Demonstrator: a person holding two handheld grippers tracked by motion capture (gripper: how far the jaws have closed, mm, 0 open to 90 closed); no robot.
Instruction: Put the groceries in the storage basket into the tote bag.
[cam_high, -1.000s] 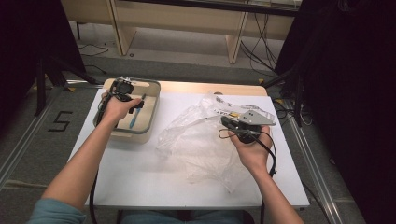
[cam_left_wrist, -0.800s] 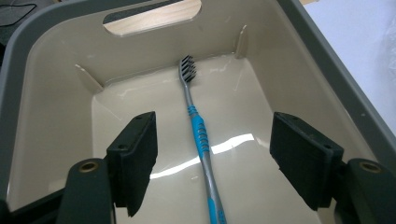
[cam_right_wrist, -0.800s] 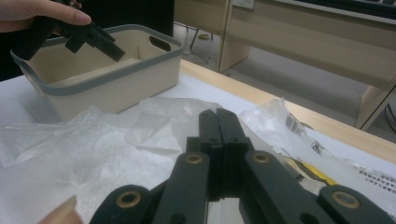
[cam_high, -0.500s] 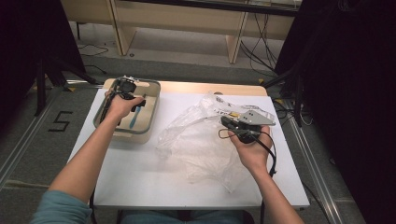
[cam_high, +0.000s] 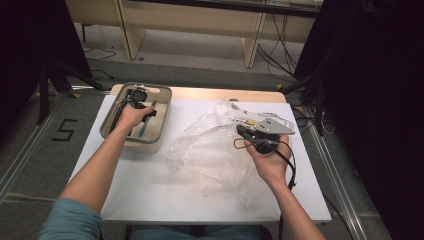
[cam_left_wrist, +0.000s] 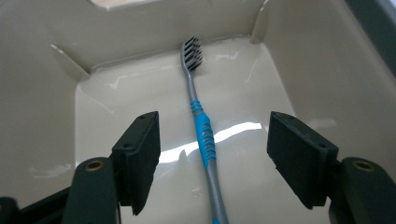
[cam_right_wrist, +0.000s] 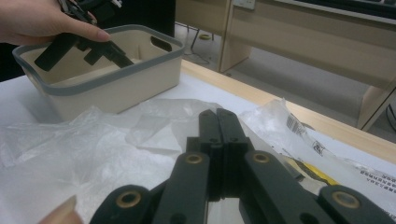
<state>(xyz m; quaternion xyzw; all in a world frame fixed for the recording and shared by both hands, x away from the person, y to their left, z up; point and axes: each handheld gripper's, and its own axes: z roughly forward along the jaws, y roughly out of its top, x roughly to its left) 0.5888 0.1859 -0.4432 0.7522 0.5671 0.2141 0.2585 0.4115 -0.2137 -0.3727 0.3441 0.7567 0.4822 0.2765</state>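
Observation:
A grey-and-blue toothbrush (cam_left_wrist: 204, 135) lies on the floor of a beige bin (cam_left_wrist: 140, 37), bristles at the far end. My left gripper (cam_left_wrist: 214, 140) hangs inside the bin with its jaws open on either side of the handle, not touching it; they have just been closing a little. From above, the left gripper (cam_high: 142, 111) is in the bin (cam_high: 107, 127) beside the toothbrush (cam_high: 144, 127). My right gripper (cam_right_wrist: 218, 114) is shut with nothing between its jaws, held over a crumpled clear plastic bag (cam_right_wrist: 93, 154). In the high view the right gripper (cam_high: 243, 131) rests over the bag (cam_high: 215, 150).
The white table (cam_high: 150, 195) has bare room at the front left. A printed plastic packet (cam_right_wrist: 303, 135) lies at the bag's far end. The wooden table edge (cam_high: 210, 93) runs along the back, with the floor and desk legs beyond.
The left hand has sunk a little deeper into the bin toward the toothbrush. The right hand and the bag have stayed still.

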